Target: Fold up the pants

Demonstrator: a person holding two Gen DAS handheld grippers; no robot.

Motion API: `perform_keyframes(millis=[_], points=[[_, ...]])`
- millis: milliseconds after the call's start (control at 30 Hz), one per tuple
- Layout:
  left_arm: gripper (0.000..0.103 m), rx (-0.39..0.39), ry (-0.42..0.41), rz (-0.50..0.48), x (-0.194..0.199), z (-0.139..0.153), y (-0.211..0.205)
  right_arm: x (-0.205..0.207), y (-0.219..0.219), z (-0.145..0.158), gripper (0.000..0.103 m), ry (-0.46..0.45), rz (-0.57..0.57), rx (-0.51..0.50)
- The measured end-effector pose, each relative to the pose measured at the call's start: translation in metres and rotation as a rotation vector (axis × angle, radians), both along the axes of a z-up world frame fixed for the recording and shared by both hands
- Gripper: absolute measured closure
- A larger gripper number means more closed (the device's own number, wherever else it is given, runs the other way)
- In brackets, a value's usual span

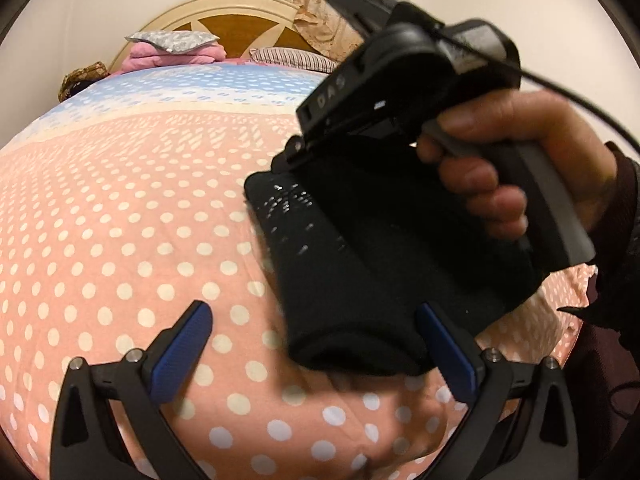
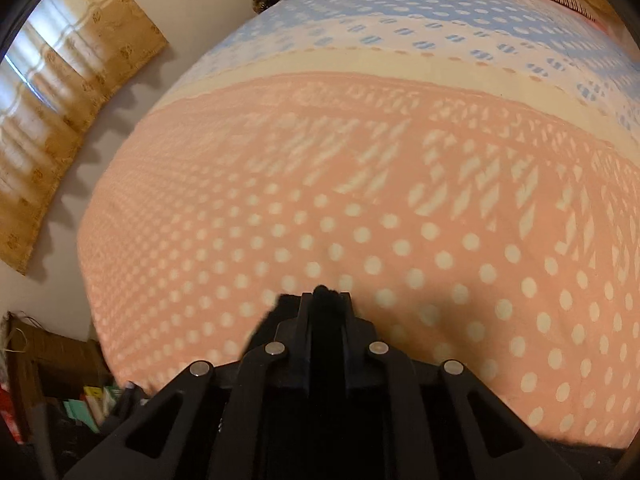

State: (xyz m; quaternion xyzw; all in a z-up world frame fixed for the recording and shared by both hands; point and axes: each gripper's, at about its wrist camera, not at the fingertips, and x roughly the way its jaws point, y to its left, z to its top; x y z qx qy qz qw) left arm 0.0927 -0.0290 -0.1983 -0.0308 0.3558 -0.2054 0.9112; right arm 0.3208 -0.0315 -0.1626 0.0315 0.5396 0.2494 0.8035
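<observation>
The black pants (image 1: 360,280) are folded into a thick bundle and hang above the bed in the left wrist view. My right gripper (image 1: 296,156) is shut on the bundle's top edge and holds it up; a hand grips its handle. In the right wrist view the right gripper (image 2: 326,300) shows its jaws closed on a strip of black fabric (image 2: 326,294). My left gripper (image 1: 316,356) is open, its blue pads (image 1: 182,352) wide apart. The bundle's lower end sits between them, near the right pad; touching or apart, I cannot tell.
The bed (image 1: 100,220) has a pink polka-dot cover with blue and cream bands further back. Pillows and pink folded bedding (image 1: 176,50) lie by the wooden headboard (image 1: 224,20). A curtain (image 2: 48,120) hangs on the left wall. Cluttered items (image 2: 80,400) sit beside the bed.
</observation>
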Motion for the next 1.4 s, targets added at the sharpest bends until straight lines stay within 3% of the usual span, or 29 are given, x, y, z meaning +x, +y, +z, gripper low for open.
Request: perform_keyframes(millis=[67, 133, 200, 300, 400, 533, 567, 633, 800, 867, 967, 1033, 1100, 1267, 1400], points=[[0.000, -0.011, 0.007, -0.002, -0.001, 0.002, 0.001, -0.004, -0.001, 0.005, 0.085, -0.027, 0.021, 0.027], [0.000, -0.027, 0.012, 0.005, -0.003, 0.004, 0.005, -0.012, -0.011, 0.017, 0.056, -0.047, -0.005, 0.056], [0.000, -0.023, 0.001, 0.032, -0.007, 0.006, 0.012, -0.030, -0.028, 0.036, 0.049, -0.123, -0.051, 0.076], [0.000, -0.008, 0.000, 0.089, -0.012, 0.004, 0.027, -0.065, -0.058, 0.060, 0.049, -0.209, -0.083, 0.124], [0.000, -0.008, -0.002, 0.115, -0.014, 0.002, 0.037, -0.108, -0.082, 0.063, 0.049, -0.214, -0.060, 0.215], [0.000, 0.018, 0.002, 0.126, -0.016, 0.002, 0.034, -0.155, -0.102, 0.025, 0.049, -0.166, -0.108, 0.118], [0.000, 0.015, 0.003, 0.127, -0.017, 0.003, 0.034, -0.160, -0.109, 0.014, 0.049, -0.142, -0.128, 0.122], [0.000, 0.008, 0.005, 0.132, -0.017, 0.004, 0.034, -0.181, -0.135, 0.011, 0.049, -0.187, -0.159, 0.243], [0.000, 0.003, -0.002, 0.142, -0.010, 0.011, 0.032, -0.207, -0.188, 0.020, 0.048, -0.273, -0.300, 0.407], [0.000, 0.017, -0.005, 0.133, -0.006, 0.011, 0.026, -0.199, -0.200, 0.011, 0.048, -0.237, -0.350, 0.346], [0.000, 0.084, -0.010, 0.113, -0.005, 0.010, 0.013, -0.199, -0.206, 0.008, 0.048, -0.240, -0.352, 0.394], [0.000, 0.103, -0.033, 0.108, -0.005, 0.015, 0.009, -0.201, -0.198, 0.019, 0.048, -0.294, -0.352, 0.323], [0.000, 0.114, -0.045, 0.108, 0.000, 0.021, 0.006, -0.202, -0.188, 0.032, 0.048, -0.377, -0.359, 0.187], [0.000, 0.181, -0.061, 0.107, 0.018, 0.026, -0.008, -0.173, -0.173, 0.049, 0.048, -0.498, -0.372, -0.057], [0.000, 0.214, -0.041, 0.097, 0.031, 0.023, -0.013, -0.137, -0.170, 0.039, 0.048, -0.454, -0.435, -0.259]])
